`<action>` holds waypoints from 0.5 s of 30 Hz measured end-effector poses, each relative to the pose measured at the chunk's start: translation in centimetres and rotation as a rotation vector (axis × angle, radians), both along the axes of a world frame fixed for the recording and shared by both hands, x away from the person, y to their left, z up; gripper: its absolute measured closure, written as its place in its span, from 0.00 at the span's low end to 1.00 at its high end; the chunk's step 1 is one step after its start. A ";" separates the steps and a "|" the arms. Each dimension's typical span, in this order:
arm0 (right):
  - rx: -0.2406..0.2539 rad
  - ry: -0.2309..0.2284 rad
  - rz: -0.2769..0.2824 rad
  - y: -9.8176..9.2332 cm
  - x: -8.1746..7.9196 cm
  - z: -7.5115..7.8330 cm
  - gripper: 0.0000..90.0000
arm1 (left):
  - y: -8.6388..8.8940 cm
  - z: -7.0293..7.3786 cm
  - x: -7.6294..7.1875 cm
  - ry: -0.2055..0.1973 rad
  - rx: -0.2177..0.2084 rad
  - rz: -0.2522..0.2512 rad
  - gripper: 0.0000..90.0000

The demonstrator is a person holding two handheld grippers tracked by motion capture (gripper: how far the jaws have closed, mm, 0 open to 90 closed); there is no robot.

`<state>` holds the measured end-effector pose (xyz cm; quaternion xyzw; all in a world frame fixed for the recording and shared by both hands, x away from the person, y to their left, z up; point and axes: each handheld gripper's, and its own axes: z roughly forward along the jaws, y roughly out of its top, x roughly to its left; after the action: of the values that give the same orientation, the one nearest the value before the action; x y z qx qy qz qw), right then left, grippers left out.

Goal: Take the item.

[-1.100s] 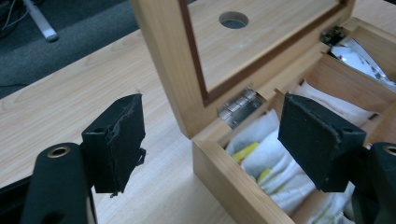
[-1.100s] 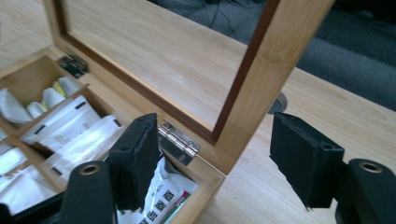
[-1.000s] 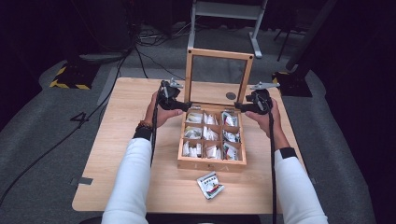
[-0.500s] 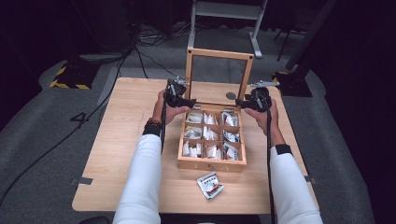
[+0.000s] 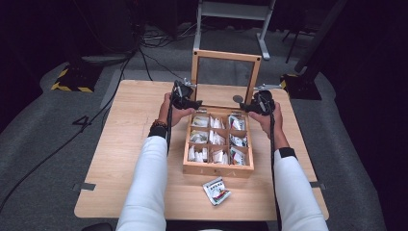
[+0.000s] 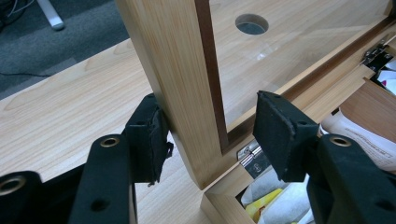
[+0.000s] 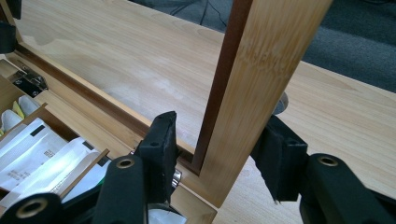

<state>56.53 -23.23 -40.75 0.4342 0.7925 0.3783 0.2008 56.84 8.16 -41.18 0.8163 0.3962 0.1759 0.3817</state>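
The box (image 5: 219, 166) sits mid-table (image 5: 125, 144), its lid (image 5: 226, 57) upright at the back w/ a glass pane. Step in hand, I'd judge: closing it. Best to grip both side rails low, evenly, then swing down together — no twisting at the hinge (image 6: 250, 156).

Left gripper (image 6: 210, 133) straddles the left rail: jaws have just been closing, outer pad touching, inner pad apart (not clamped). Right gripper (image 7: 219, 154) likewise around the right rail — closing, contact unclear.

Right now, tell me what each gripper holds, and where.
Nothing clamped yet: left gripper and right gripper each straddle a side rail of the lid, low down; their jaws have just been closing, with gaps showing.
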 end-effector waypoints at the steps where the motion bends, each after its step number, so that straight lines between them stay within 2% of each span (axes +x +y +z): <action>1: 0.005 0.002 0.001 -0.1 0.0 0.0 0.58 | 0.1 0.0 0.0 -0.001 0.002 -0.002 0.55; 2: 0.020 0.006 0.002 -0.2 0.0 0.0 0.59 | 0.3 0.0 0.0 -0.006 -0.016 -0.003 0.57; 5: 0.028 0.006 -0.003 -0.3 0.0 0.0 0.59 | 0.4 0.0 0.1 -0.021 -0.024 -0.008 0.58; 9: 0.050 0.008 -0.007 -0.4 -0.1 0.1 0.60 | 0.9 0.5 -0.1 -0.050 -0.080 -0.008 0.60; 12: 0.060 0.008 -0.003 -0.6 -0.3 0.2 0.62 | 1.0 0.5 -0.2 -0.046 -0.090 -0.015 0.62; 15: 0.054 0.001 -0.002 -0.6 -0.5 0.3 0.62 | 1.0 0.7 -0.4 -0.053 -0.081 -0.020 0.62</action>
<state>56.07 -23.81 -40.41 0.4403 0.7817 0.3994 0.1890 56.45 9.20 -40.48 0.7992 0.3845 0.1776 0.4266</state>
